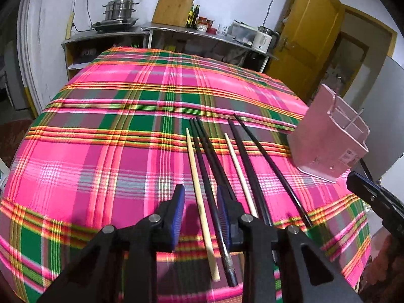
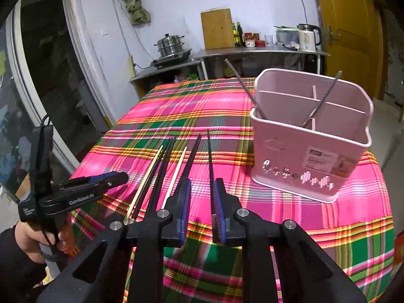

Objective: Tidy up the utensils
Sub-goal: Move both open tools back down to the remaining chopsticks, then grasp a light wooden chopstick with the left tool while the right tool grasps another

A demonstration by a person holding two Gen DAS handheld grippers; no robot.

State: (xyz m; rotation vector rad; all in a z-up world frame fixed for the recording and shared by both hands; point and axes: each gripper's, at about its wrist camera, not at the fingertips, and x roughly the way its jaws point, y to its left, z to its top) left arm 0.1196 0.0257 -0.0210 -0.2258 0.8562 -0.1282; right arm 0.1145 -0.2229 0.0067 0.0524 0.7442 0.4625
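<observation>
From the left wrist camera, the left gripper (image 1: 200, 214) hangs low over a table covered in a pink, green and yellow plaid cloth (image 1: 113, 131), its blue-padded fingers standing wide apart. Between them run a pale wooden chopstick (image 1: 199, 199) and a black chopstick (image 1: 214, 217), neither visibly pinched. More chopsticks lie to the right on the cloth: a second pale one (image 1: 240, 174) and a pair of black ones (image 1: 265, 169), all pointing away from the camera. A pink utensil holder (image 1: 325, 139) stands near the table's right edge, well apart from the left gripper. The tip of the right gripper (image 1: 358, 181) enters at the far right, just beside the holder's base. A counter (image 1: 176, 29) with a steel steamer pot (image 1: 120, 8) and a cutting board (image 1: 174, 5) lines the back wall.

From the right wrist camera, the right gripper (image 2: 202, 202) is spread open above the cloth (image 2: 202, 106), with one black chopstick (image 2: 210, 161) running close along the inner face of its right finger; whether it touches cannot be told. The other chopsticks (image 2: 161, 171), pale and black, fan out to the left. The pink holder (image 2: 303, 156) stands to the right, divided into compartments, with two thin metal utensils (image 2: 242, 80) leaning out of it. At left, a hand (image 2: 32, 240) grips the left gripper (image 2: 121, 176), seen side-on, so its opening cannot be judged here.
</observation>
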